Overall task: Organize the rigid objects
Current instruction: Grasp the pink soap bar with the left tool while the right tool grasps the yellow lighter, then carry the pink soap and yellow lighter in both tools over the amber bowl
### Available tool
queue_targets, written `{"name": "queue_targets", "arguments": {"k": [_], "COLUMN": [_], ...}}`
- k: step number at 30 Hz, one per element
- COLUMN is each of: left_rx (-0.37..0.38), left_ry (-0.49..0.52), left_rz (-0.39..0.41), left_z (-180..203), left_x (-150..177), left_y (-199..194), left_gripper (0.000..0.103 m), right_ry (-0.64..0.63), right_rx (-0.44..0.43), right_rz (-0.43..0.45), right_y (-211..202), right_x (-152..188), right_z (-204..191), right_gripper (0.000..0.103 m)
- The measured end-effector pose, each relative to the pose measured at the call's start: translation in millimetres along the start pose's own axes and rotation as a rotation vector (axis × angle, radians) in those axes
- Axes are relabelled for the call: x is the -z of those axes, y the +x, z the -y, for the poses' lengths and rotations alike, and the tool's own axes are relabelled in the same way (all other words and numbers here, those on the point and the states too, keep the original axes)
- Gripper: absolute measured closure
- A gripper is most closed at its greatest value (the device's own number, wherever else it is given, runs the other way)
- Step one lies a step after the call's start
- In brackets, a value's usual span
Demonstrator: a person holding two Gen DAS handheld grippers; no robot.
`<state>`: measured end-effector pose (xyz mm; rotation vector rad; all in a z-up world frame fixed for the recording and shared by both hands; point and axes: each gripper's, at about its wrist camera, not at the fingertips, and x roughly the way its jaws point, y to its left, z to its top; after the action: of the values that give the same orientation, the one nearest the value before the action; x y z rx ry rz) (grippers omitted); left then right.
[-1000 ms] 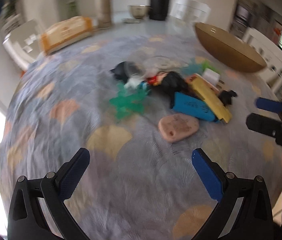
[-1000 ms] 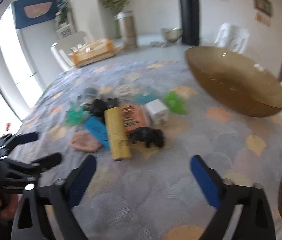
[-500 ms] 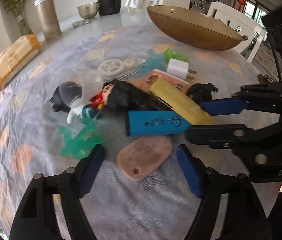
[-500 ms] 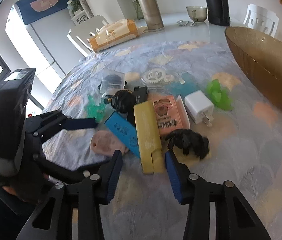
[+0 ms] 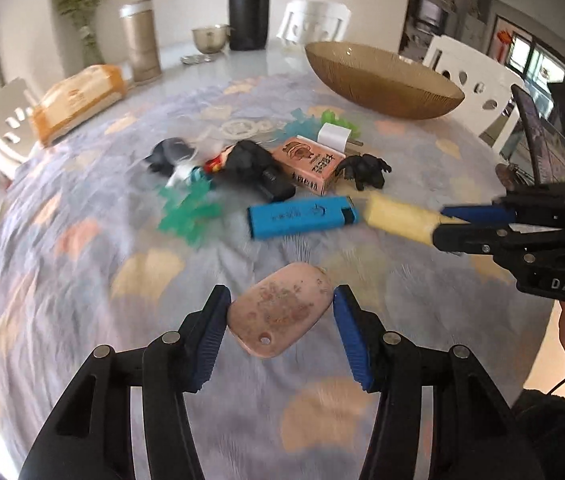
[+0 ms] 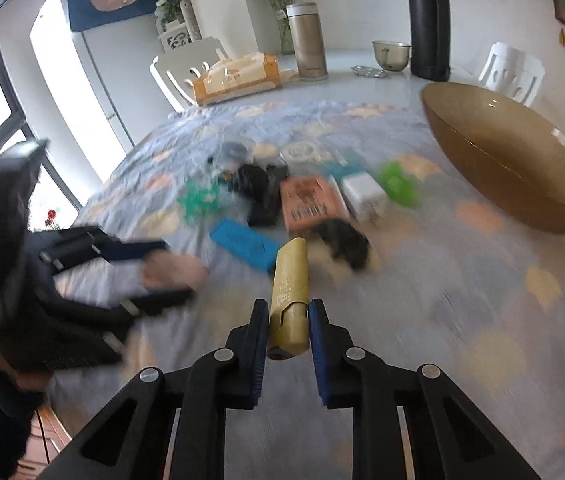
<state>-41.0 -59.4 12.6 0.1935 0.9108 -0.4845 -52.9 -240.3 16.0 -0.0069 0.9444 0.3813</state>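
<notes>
Patterned tablecloth point(image 5: 82, 216) beneath clutter, amber bowl point(image 5: 382, 80), white chairs point(image 5: 314, 20)

Patterned cloth point(image 5: 82, 280) over table: blue box point(image 5: 302, 216), pink box point(image 5: 310, 162), brown bowl point(image 5: 382, 80) (empty)

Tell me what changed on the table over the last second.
Both grippers closed in from open: the right gripper clamped the yellow bar and pulled it from the pile; the left gripper brackets the pink oval piece. Blue bar, brown bowl stayed.
</notes>
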Motion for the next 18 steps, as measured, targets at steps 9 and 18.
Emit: {"name": "queue_targets", "arguments": {"k": [9,18], "left_rx": [-0.024,-0.002], "left_ry": [-0.041,-0.053], "left_rz": [-0.014,0.034], "left_z": [11,14], "left_x": [20,16], "left_y": [-4,-15], "left_gripper": [0.052,0.052], "right_ry": [0.011,-0.002], "right_rx": [0.033,0.118], "right_rz": [-0.024,-0.030], "right_y": [9,21], "right_x": [13,16], "right_z": [-3,-6], "right_gripper": [0.071,0.070]}}
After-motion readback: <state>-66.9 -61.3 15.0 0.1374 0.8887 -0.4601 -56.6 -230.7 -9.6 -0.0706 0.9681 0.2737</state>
